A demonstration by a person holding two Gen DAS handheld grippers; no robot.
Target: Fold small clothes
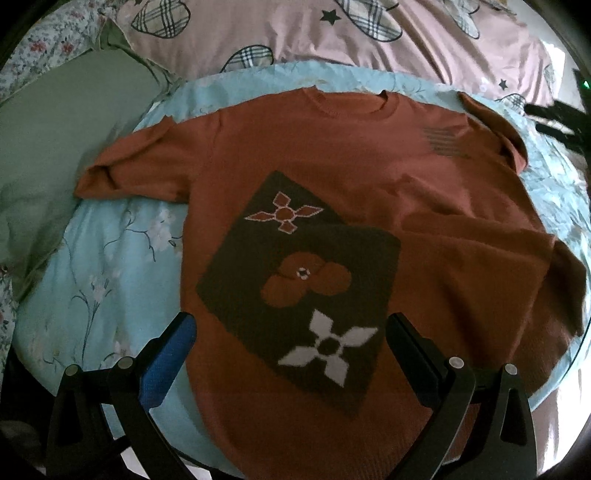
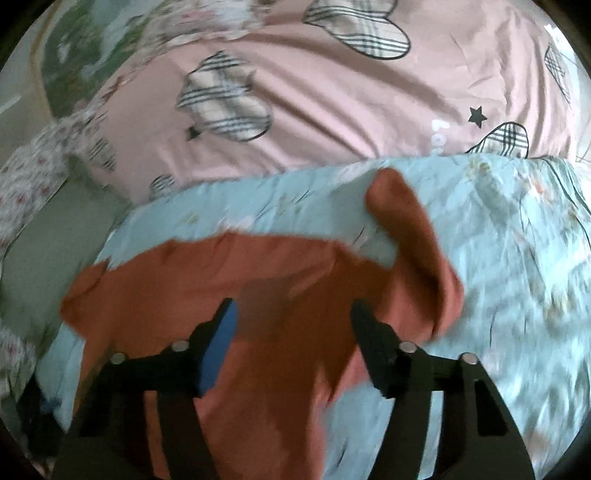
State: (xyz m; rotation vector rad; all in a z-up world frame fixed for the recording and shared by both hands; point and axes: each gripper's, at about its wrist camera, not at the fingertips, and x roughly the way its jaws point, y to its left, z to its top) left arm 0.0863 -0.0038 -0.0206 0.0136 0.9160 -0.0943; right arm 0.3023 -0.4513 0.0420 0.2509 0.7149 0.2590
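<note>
Rust-orange sweater [image 1: 332,155] flat on blue floral quilt [image 1: 110,258], dark flower panel upward, both grippers' fingers [image 1: 173,354] spread.

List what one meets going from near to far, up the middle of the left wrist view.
Left gripper with open fingers → rust-orange sweater with its dark flower panel → light blue floral cover → pink bedding with plaid hearts.

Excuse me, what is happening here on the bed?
A person holds two grippers over an orange sweater that lies spread, front up, on a light blue floral cloth. The left gripper hovers open above the hem, and the right gripper is open near one sleeve. Neither grips the sweater; no fold shows.
</note>
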